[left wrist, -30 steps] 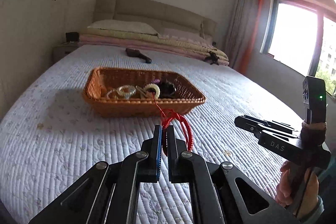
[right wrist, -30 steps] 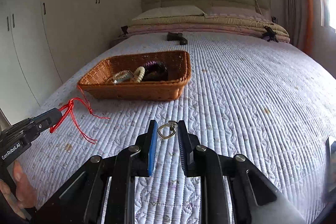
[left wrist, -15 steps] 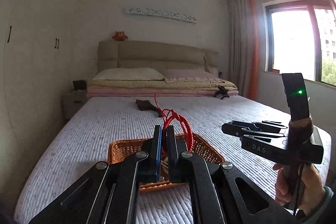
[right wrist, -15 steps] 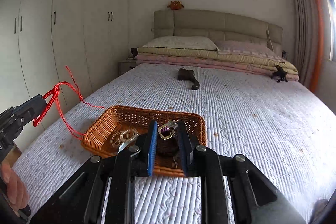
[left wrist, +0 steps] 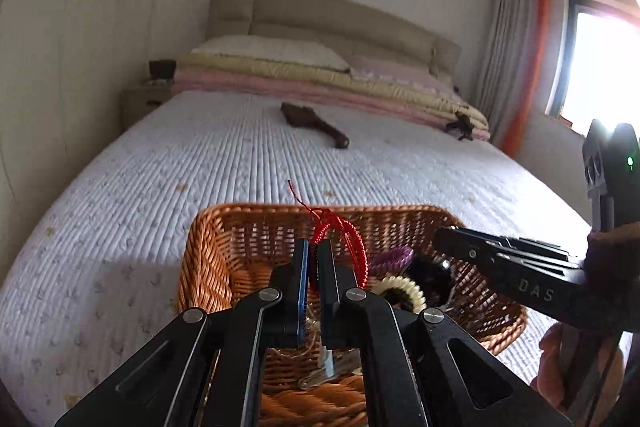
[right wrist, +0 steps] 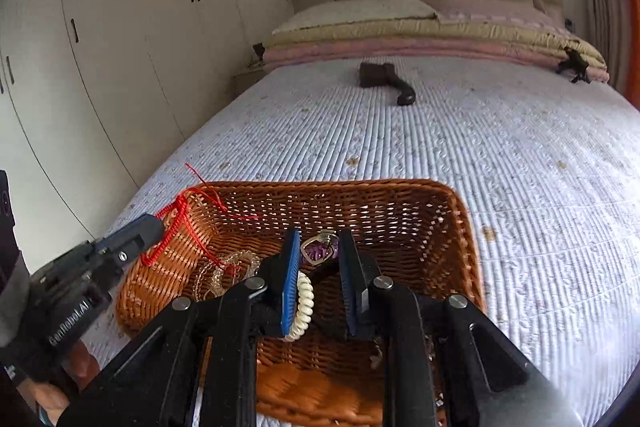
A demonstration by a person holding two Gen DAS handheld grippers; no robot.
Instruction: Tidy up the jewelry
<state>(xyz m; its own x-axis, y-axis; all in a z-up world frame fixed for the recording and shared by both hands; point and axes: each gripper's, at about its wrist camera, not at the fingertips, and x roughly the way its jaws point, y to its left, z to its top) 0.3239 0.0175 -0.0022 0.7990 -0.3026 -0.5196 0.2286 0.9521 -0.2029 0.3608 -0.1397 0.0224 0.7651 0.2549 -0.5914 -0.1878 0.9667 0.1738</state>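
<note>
The left gripper (left wrist: 313, 259) sits low in the middle of the left wrist view. Its jaws are squeezed tight on a red string bracelet (left wrist: 347, 235). The bracelet loops up above the fingertips, over the brown basket (left wrist: 208, 251). In the right wrist view the same gripper shows at the lower left, with the red string hanging over the basket's left rim.

The right gripper (right wrist: 319, 249) is low in the middle of its own view. Its jaws are only a little way apart and they hold a small silver ring (right wrist: 318, 247) at the tips, above the inside of the basket.

Inside the basket lie a cream coil band (right wrist: 304, 301), a purple band (left wrist: 394, 257) and some clear beads (right wrist: 224, 273). The basket rests on the white bed (right wrist: 480, 147). A dark brush (right wrist: 382, 79) lies farther up the bed, near the pillows.
</note>
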